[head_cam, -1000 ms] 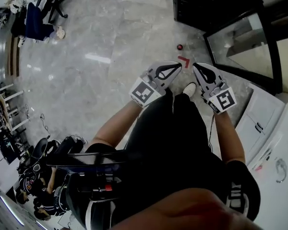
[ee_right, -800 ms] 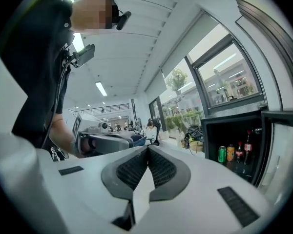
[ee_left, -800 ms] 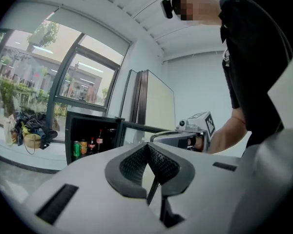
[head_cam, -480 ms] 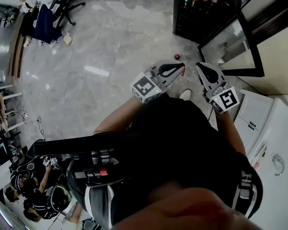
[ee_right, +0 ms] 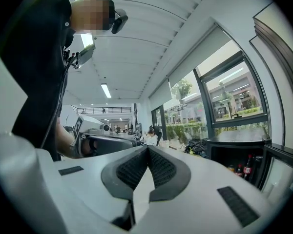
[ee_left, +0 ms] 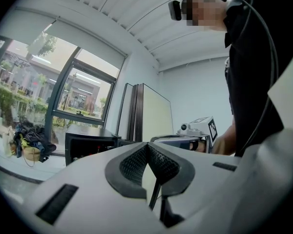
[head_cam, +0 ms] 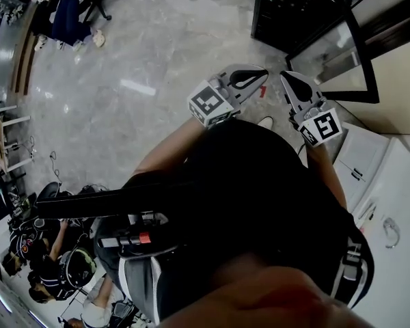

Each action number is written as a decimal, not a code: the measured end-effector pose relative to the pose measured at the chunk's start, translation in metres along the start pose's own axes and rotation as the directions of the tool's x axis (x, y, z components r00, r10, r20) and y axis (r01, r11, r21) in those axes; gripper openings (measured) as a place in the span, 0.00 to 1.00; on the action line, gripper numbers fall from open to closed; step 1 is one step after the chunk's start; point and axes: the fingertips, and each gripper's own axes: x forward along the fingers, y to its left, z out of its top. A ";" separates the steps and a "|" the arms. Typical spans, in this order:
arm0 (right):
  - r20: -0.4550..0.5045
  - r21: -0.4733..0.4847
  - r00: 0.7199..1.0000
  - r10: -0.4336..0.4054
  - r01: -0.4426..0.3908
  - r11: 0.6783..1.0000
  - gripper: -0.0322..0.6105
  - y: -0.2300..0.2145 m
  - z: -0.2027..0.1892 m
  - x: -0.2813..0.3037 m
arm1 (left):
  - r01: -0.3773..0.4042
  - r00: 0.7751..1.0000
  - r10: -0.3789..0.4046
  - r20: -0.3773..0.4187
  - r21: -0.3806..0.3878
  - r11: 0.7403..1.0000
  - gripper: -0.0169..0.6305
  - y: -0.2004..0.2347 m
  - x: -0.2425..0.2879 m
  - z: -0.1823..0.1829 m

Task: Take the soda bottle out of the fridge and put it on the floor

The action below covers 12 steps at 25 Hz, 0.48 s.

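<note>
A: What takes up most of the head view?

B: The grey floor [head_cam: 157, 53], across the upper left and centre (people sit at the left edge). The person's dark clothing fills the bottom.

A: And the fridge?

B: The fridge [head_cam: 266, 26] is a black box in the upper right corner. Its glass door [head_cam: 331, 60] is swung open just below it, toward the right edge.

A: Where are the grippers?

B: Both are in the upper middle of the frame, side by side and apart, tips pointing toward the fridge. The left gripper [head_cam: 263, 75] has its jaws pressed together with nothing between them. Its own view shows the pads meeting. The right gripper [head_cam: 285, 77] is the same: jaws together and empty.

A: The soda bottle?

B: It's inside the fridge. In the right gripper view the soda bottle [ee_right: 247, 167] stands upright on a shelf at the lower right, dark with a red label, next to other bottles. It's well apart from both grippers.

A: Anything smaller?

B: A red mark [head_cam: 262, 91] on the floor, right beside the left gripper's tip.
</note>
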 end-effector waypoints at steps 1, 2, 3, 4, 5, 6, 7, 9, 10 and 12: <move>0.000 0.000 1.000 0.003 -0.003 1.000 0.07 0.000 0.001 0.002 | -0.001 1.000 0.001 0.000 -0.001 1.000 0.03 0.002 0.000 0.000; -0.001 -0.001 1.000 0.006 -0.006 1.000 0.07 0.000 0.001 0.004 | -0.003 1.000 0.003 -0.003 0.000 1.000 0.03 0.003 0.000 0.000; -0.002 -0.002 1.000 0.007 -0.007 1.000 0.07 -0.001 0.001 0.005 | -0.006 1.000 0.006 -0.008 0.003 1.000 0.03 0.005 0.000 0.000; -0.002 -0.002 1.000 0.007 -0.007 1.000 0.07 -0.001 0.001 0.006 | -0.009 1.000 0.009 -0.013 0.008 1.000 0.03 0.005 0.000 0.000; -0.003 -0.002 1.000 0.007 -0.007 1.000 0.07 0.000 0.001 0.006 | -0.009 1.000 0.009 -0.014 0.013 1.000 0.03 0.005 -0.001 0.000; -0.005 -0.001 1.000 0.007 -0.007 1.000 0.07 0.000 0.001 0.006 | -0.007 1.000 0.008 -0.014 0.019 1.000 0.03 0.005 -0.001 0.000; -0.006 0.000 1.000 0.007 -0.007 1.000 0.07 -0.001 0.001 0.007 | -0.005 1.000 0.005 -0.012 0.028 1.000 0.03 0.005 -0.001 0.000; -0.012 0.001 1.000 0.009 -0.009 1.000 0.07 -0.002 0.000 0.009 | 0.000 1.000 0.001 -0.013 0.042 0.999 0.03 0.006 -0.001 0.000; -0.014 0.002 1.000 0.010 -0.010 1.000 0.07 -0.002 -0.001 0.009 | 0.001 1.000 0.000 -0.015 0.044 0.999 0.03 0.006 -0.001 -0.001; -0.019 0.004 1.000 0.013 -0.012 1.000 0.07 -0.002 -0.003 0.010 | 0.003 1.000 -0.002 -0.017 0.042 0.999 0.03 0.007 -0.001 -0.003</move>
